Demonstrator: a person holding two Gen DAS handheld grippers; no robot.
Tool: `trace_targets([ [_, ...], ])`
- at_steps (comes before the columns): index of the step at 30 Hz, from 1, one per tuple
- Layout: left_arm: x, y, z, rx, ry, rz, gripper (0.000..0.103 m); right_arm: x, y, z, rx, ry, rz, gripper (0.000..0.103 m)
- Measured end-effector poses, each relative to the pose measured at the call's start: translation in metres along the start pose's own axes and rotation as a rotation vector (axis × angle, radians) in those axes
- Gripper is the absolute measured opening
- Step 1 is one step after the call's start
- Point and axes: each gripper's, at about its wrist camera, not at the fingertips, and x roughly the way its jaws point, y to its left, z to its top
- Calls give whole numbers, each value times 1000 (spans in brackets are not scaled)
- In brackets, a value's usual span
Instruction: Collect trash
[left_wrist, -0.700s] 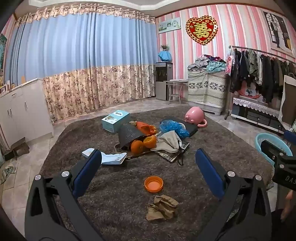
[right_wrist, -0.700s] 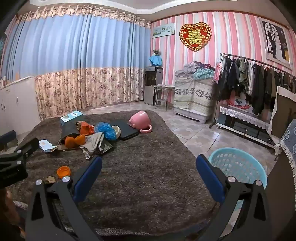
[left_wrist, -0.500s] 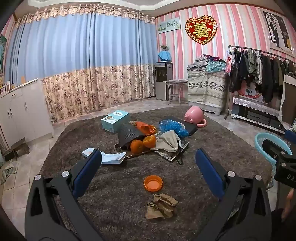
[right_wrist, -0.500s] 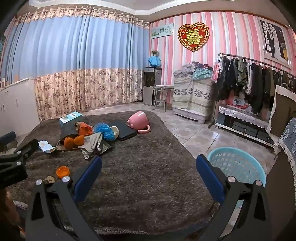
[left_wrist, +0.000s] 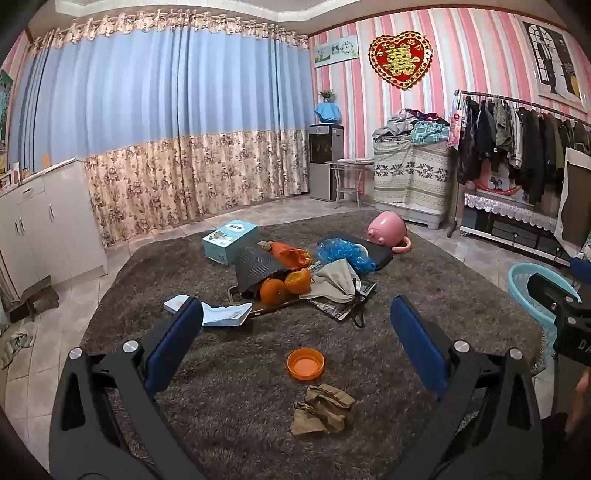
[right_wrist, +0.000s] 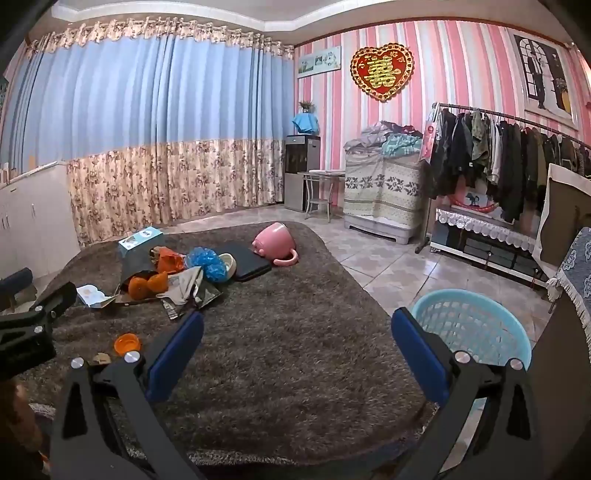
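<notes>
While both tools are held above the shaggy brown rug, the left gripper is seen with its blue-padded jaws spread wide and empty. Between and just beyond them an orange lid is shown lying open side up, with a crumpled brown paper near it on the camera side. Farther off, a heap is formed by two oranges, an orange plastic bag, a blue plastic bag, a beige cloth and a light blue box; a pink cup is tipped on its side. The right gripper is likewise opened wide and empty, and a light blue basket is placed on the tiles beside the rug, partly behind its right finger.
</notes>
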Motion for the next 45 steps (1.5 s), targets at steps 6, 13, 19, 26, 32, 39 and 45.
trace_targets([
  [6,-2,-2,-1,0,-1,2,98,2,3,-2,-5,-2,-2,99],
  [13,-1,-1,-1,0,-2,0,98,2,3,-2,-1,0,0,99],
  [19,-1,-1,-1,0,-1,-1,98,1,2,-3,-1,-4,0,99],
  [26,-1,-1,-1,0,-1,-1,98,1,3,-2,0,-2,0,99],
  [32,-1,-1,-1,-2,-2,-1,98,1,3,-2,0,-2,-3,99],
  [39,-1,-1,-1,-1,-2,-1,98,1,3,-3,5,1,-4,99],
  [45,-1,-1,-1,-1,-3,-1,98,1,1,-3,12,0,4,99],
])
